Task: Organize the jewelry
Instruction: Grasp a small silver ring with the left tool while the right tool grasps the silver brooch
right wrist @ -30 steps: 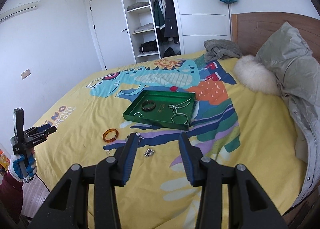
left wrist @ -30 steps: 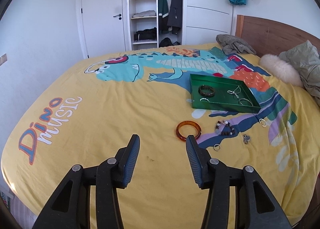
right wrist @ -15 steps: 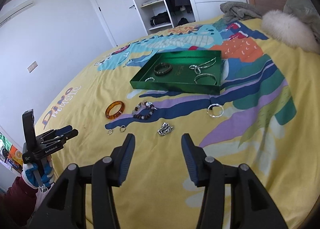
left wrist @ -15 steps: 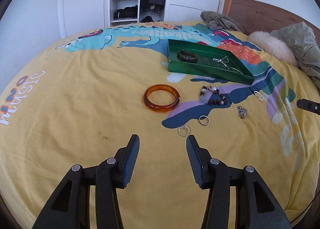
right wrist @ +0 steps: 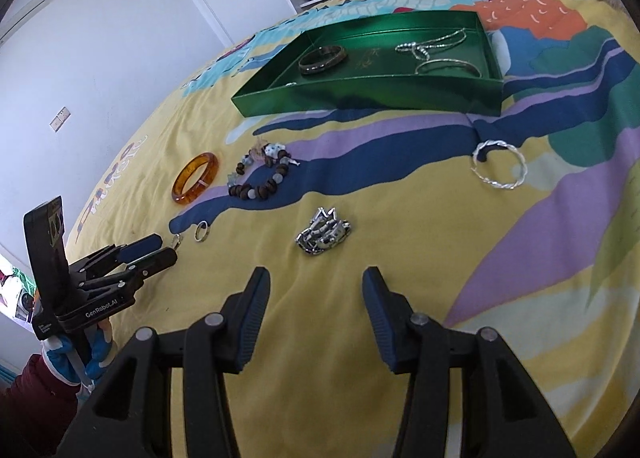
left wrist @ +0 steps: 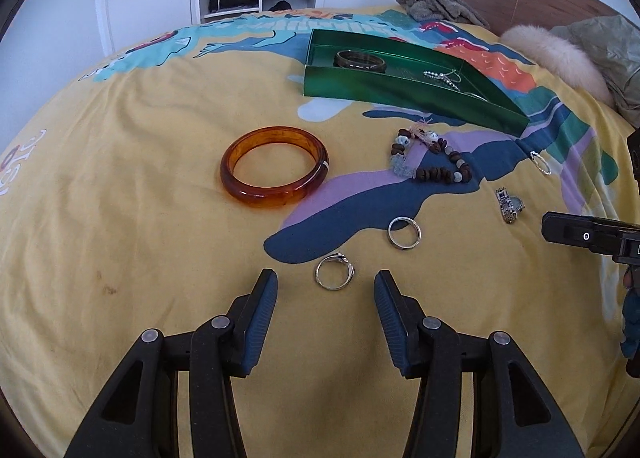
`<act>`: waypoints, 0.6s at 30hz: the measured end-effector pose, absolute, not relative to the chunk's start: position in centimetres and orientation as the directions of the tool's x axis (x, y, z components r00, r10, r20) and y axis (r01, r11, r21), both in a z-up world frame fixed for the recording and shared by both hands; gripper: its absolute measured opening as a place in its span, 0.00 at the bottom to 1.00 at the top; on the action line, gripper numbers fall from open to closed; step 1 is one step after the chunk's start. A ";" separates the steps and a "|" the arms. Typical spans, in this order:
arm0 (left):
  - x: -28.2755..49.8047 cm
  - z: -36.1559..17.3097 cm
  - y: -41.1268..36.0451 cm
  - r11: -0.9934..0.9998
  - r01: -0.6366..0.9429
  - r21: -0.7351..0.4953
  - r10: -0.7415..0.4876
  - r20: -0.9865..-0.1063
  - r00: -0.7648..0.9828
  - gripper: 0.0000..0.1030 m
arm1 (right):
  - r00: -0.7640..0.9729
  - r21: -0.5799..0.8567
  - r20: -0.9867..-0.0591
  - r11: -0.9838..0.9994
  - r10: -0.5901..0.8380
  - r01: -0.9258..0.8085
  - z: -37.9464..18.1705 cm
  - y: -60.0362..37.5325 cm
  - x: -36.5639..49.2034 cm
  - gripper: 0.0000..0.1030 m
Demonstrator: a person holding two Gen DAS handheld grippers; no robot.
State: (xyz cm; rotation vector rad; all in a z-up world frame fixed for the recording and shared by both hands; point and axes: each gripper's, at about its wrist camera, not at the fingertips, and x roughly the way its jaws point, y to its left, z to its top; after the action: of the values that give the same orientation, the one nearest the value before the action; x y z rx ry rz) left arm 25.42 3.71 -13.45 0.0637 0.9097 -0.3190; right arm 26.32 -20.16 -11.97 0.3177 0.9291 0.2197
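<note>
Black hand-held gripper, blue pads

Bed under my view, yellow dinosaur-print cover. Lying on it: green tray, amber bangle, beaded bracelet, two silver rings, metal watch, twisted silver bangle, grey garment, fur-trimmed jacket.

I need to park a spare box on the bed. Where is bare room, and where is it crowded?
Free: the yellow bedspread left of the amber bangle, and the stretch right of the twisted silver bangle. Crowded: between the green tray and both grippers, with beaded bracelet, rings and watch.
</note>
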 end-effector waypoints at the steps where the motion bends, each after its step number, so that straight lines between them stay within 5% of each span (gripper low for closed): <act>1: 25.6 -13.6 3.6 0.951 0.298 -0.079 -0.243 -0.785 0.570 0.48 | 0.577 0.362 -0.750 0.931 0.322 -0.049 -12.3 -20.1 26.6 0.45; 7: 26.2 -14.1 3.3 0.952 0.294 -0.082 -0.244 -0.784 0.570 0.45 | 0.574 0.370 -0.749 0.927 0.331 -0.052 -13.1 -19.7 28.5 0.45; 15: 26.6 -14.3 2.9 0.951 0.296 -0.092 -0.251 -0.786 0.564 0.22 | 0.583 0.371 -0.750 0.929 0.312 -0.021 -13.9 -19.1 30.5 0.45; 18: 26.6 -14.3 2.9 0.952 0.291 -0.090 -0.248 -0.784 0.569 0.20 | 0.584 0.339 -0.761 0.941 0.283 -0.014 -14.0 -18.6 30.6 0.35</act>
State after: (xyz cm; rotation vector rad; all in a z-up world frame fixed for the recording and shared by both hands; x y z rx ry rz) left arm 26.55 2.94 -14.31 0.0515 0.9126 -0.3168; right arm 30.63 -18.56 -14.00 0.3132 0.9353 0.1768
